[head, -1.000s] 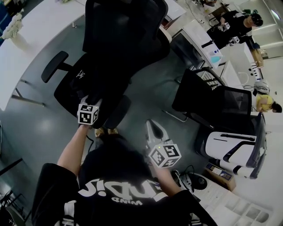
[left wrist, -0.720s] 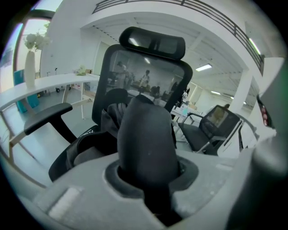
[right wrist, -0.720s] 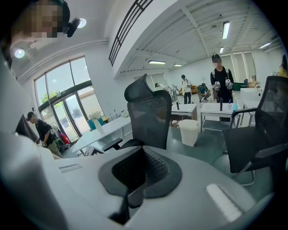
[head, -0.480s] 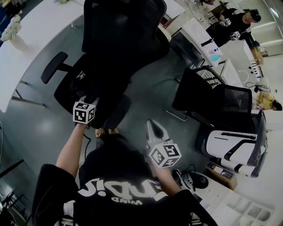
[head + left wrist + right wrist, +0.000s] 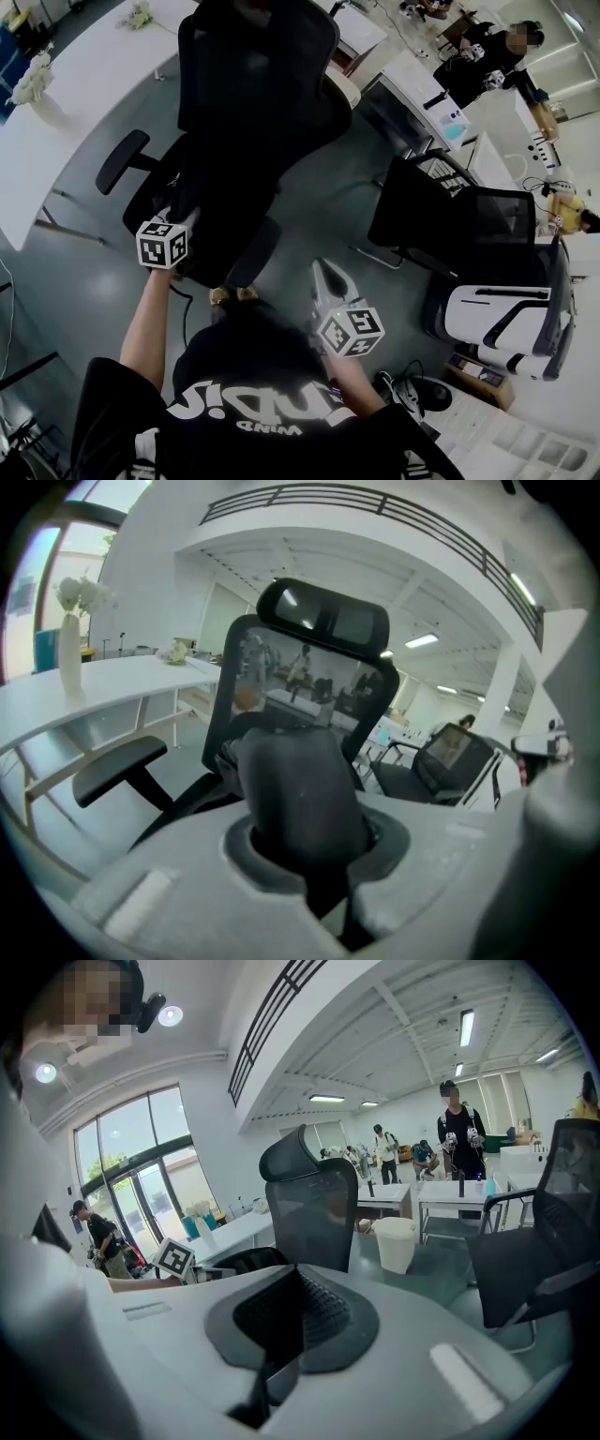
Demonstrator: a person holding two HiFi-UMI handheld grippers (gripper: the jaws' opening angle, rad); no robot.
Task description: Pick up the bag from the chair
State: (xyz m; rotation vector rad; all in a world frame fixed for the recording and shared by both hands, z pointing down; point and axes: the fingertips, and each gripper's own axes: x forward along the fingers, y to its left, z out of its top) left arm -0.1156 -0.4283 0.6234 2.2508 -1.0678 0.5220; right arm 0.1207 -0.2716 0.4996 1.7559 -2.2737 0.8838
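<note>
Head view: my left gripper (image 5: 185,217) reaches into the black bag (image 5: 220,202) lying on the office chair (image 5: 258,66) seat, and my right gripper (image 5: 325,270) hangs well apart. Left gripper view: my fingers are clamped on a dark fold of the bag, so I should lift straight up, clear of the armrest (image 5: 117,761). Right gripper view: fingers together, empty.

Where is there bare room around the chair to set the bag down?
Bare grey floor lies between the black chair and the mesh chair, and more between the chair and the white table, whose top is mostly free beside the vase. The lower right is crowded with a white device and cables.
</note>
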